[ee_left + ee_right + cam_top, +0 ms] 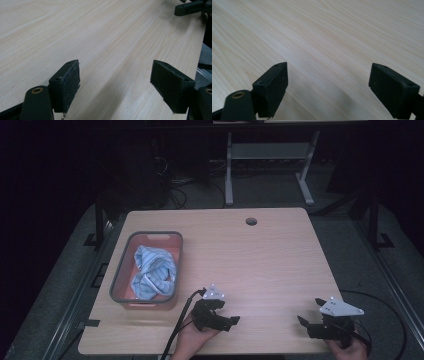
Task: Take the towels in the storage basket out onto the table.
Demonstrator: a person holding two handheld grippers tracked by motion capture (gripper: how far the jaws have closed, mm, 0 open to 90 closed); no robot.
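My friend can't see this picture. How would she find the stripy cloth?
Start at the light wooden table and look to its left side, where a grey-rimmed pink bin sits. The cloth lies crumpled inside it. It is light blue with pale stripes, the only soft thing on the table.

A pale wooden surface [260, 260] has a round cable hole [251, 221] near its far edge; beyond it stands a grey desk frame [267, 157].

A crumpled blue-and-white striped cloth [151, 276] lies bunched inside a grey-rimmed, orange rectangular basket [176, 260], which sits upright near the desk's [260, 265] left edge.
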